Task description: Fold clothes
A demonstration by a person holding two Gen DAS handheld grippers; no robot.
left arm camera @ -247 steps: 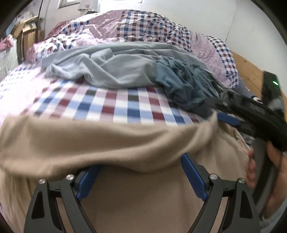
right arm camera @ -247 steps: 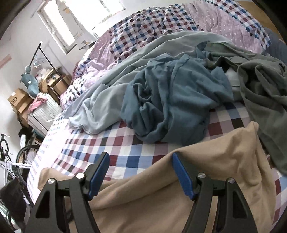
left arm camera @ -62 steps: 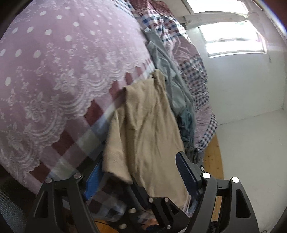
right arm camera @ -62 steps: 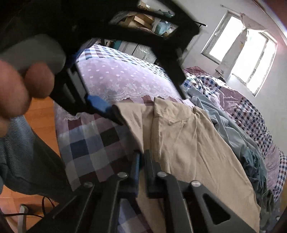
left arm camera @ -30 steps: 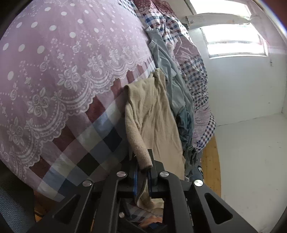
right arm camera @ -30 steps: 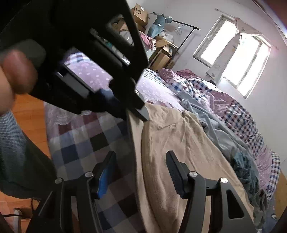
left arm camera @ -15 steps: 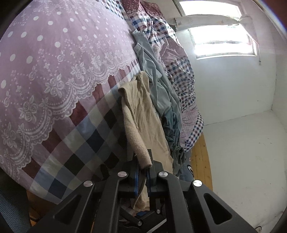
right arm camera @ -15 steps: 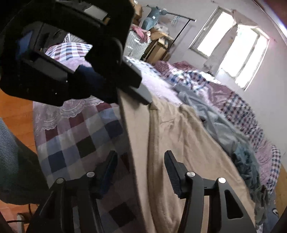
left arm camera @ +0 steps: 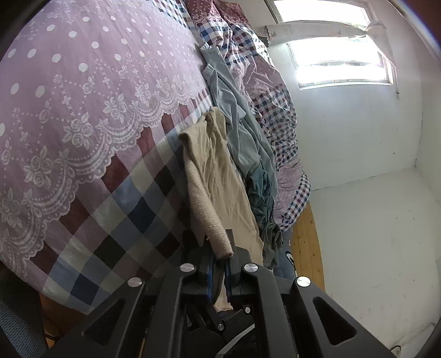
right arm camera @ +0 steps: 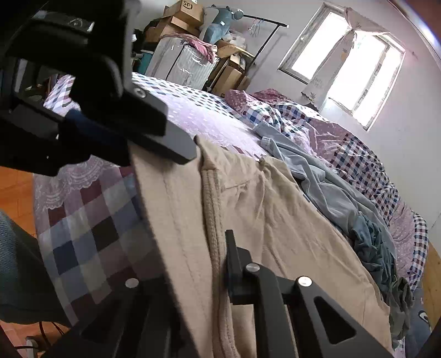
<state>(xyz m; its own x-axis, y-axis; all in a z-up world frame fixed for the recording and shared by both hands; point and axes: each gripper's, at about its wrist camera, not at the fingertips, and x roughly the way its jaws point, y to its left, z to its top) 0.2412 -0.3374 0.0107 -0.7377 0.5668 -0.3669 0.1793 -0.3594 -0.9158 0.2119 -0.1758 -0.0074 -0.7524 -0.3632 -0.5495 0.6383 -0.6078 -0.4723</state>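
Observation:
A beige garment lies lengthwise on the checked bed. In the left wrist view my left gripper is shut on its cuffed near end, which stands up between the blue pads. In the right wrist view my right gripper has its jaws closing tight on the ribbed edge of the same beige garment. Cloth covers its left finger. The left gripper reaches in from the upper left and holds a taut fold of the cloth raised above the bed.
A pale grey-blue garment and a crumpled teal one lie beyond the beige one. The checked sheet meets a lilac dotted cover. Wooden floor runs past the bed's end. Cardboard boxes stand by the wall.
The right gripper's jaws have gone from wide open to shut on the beige garment's edge. The left gripper has kept its grip and lifted the cloth a little.

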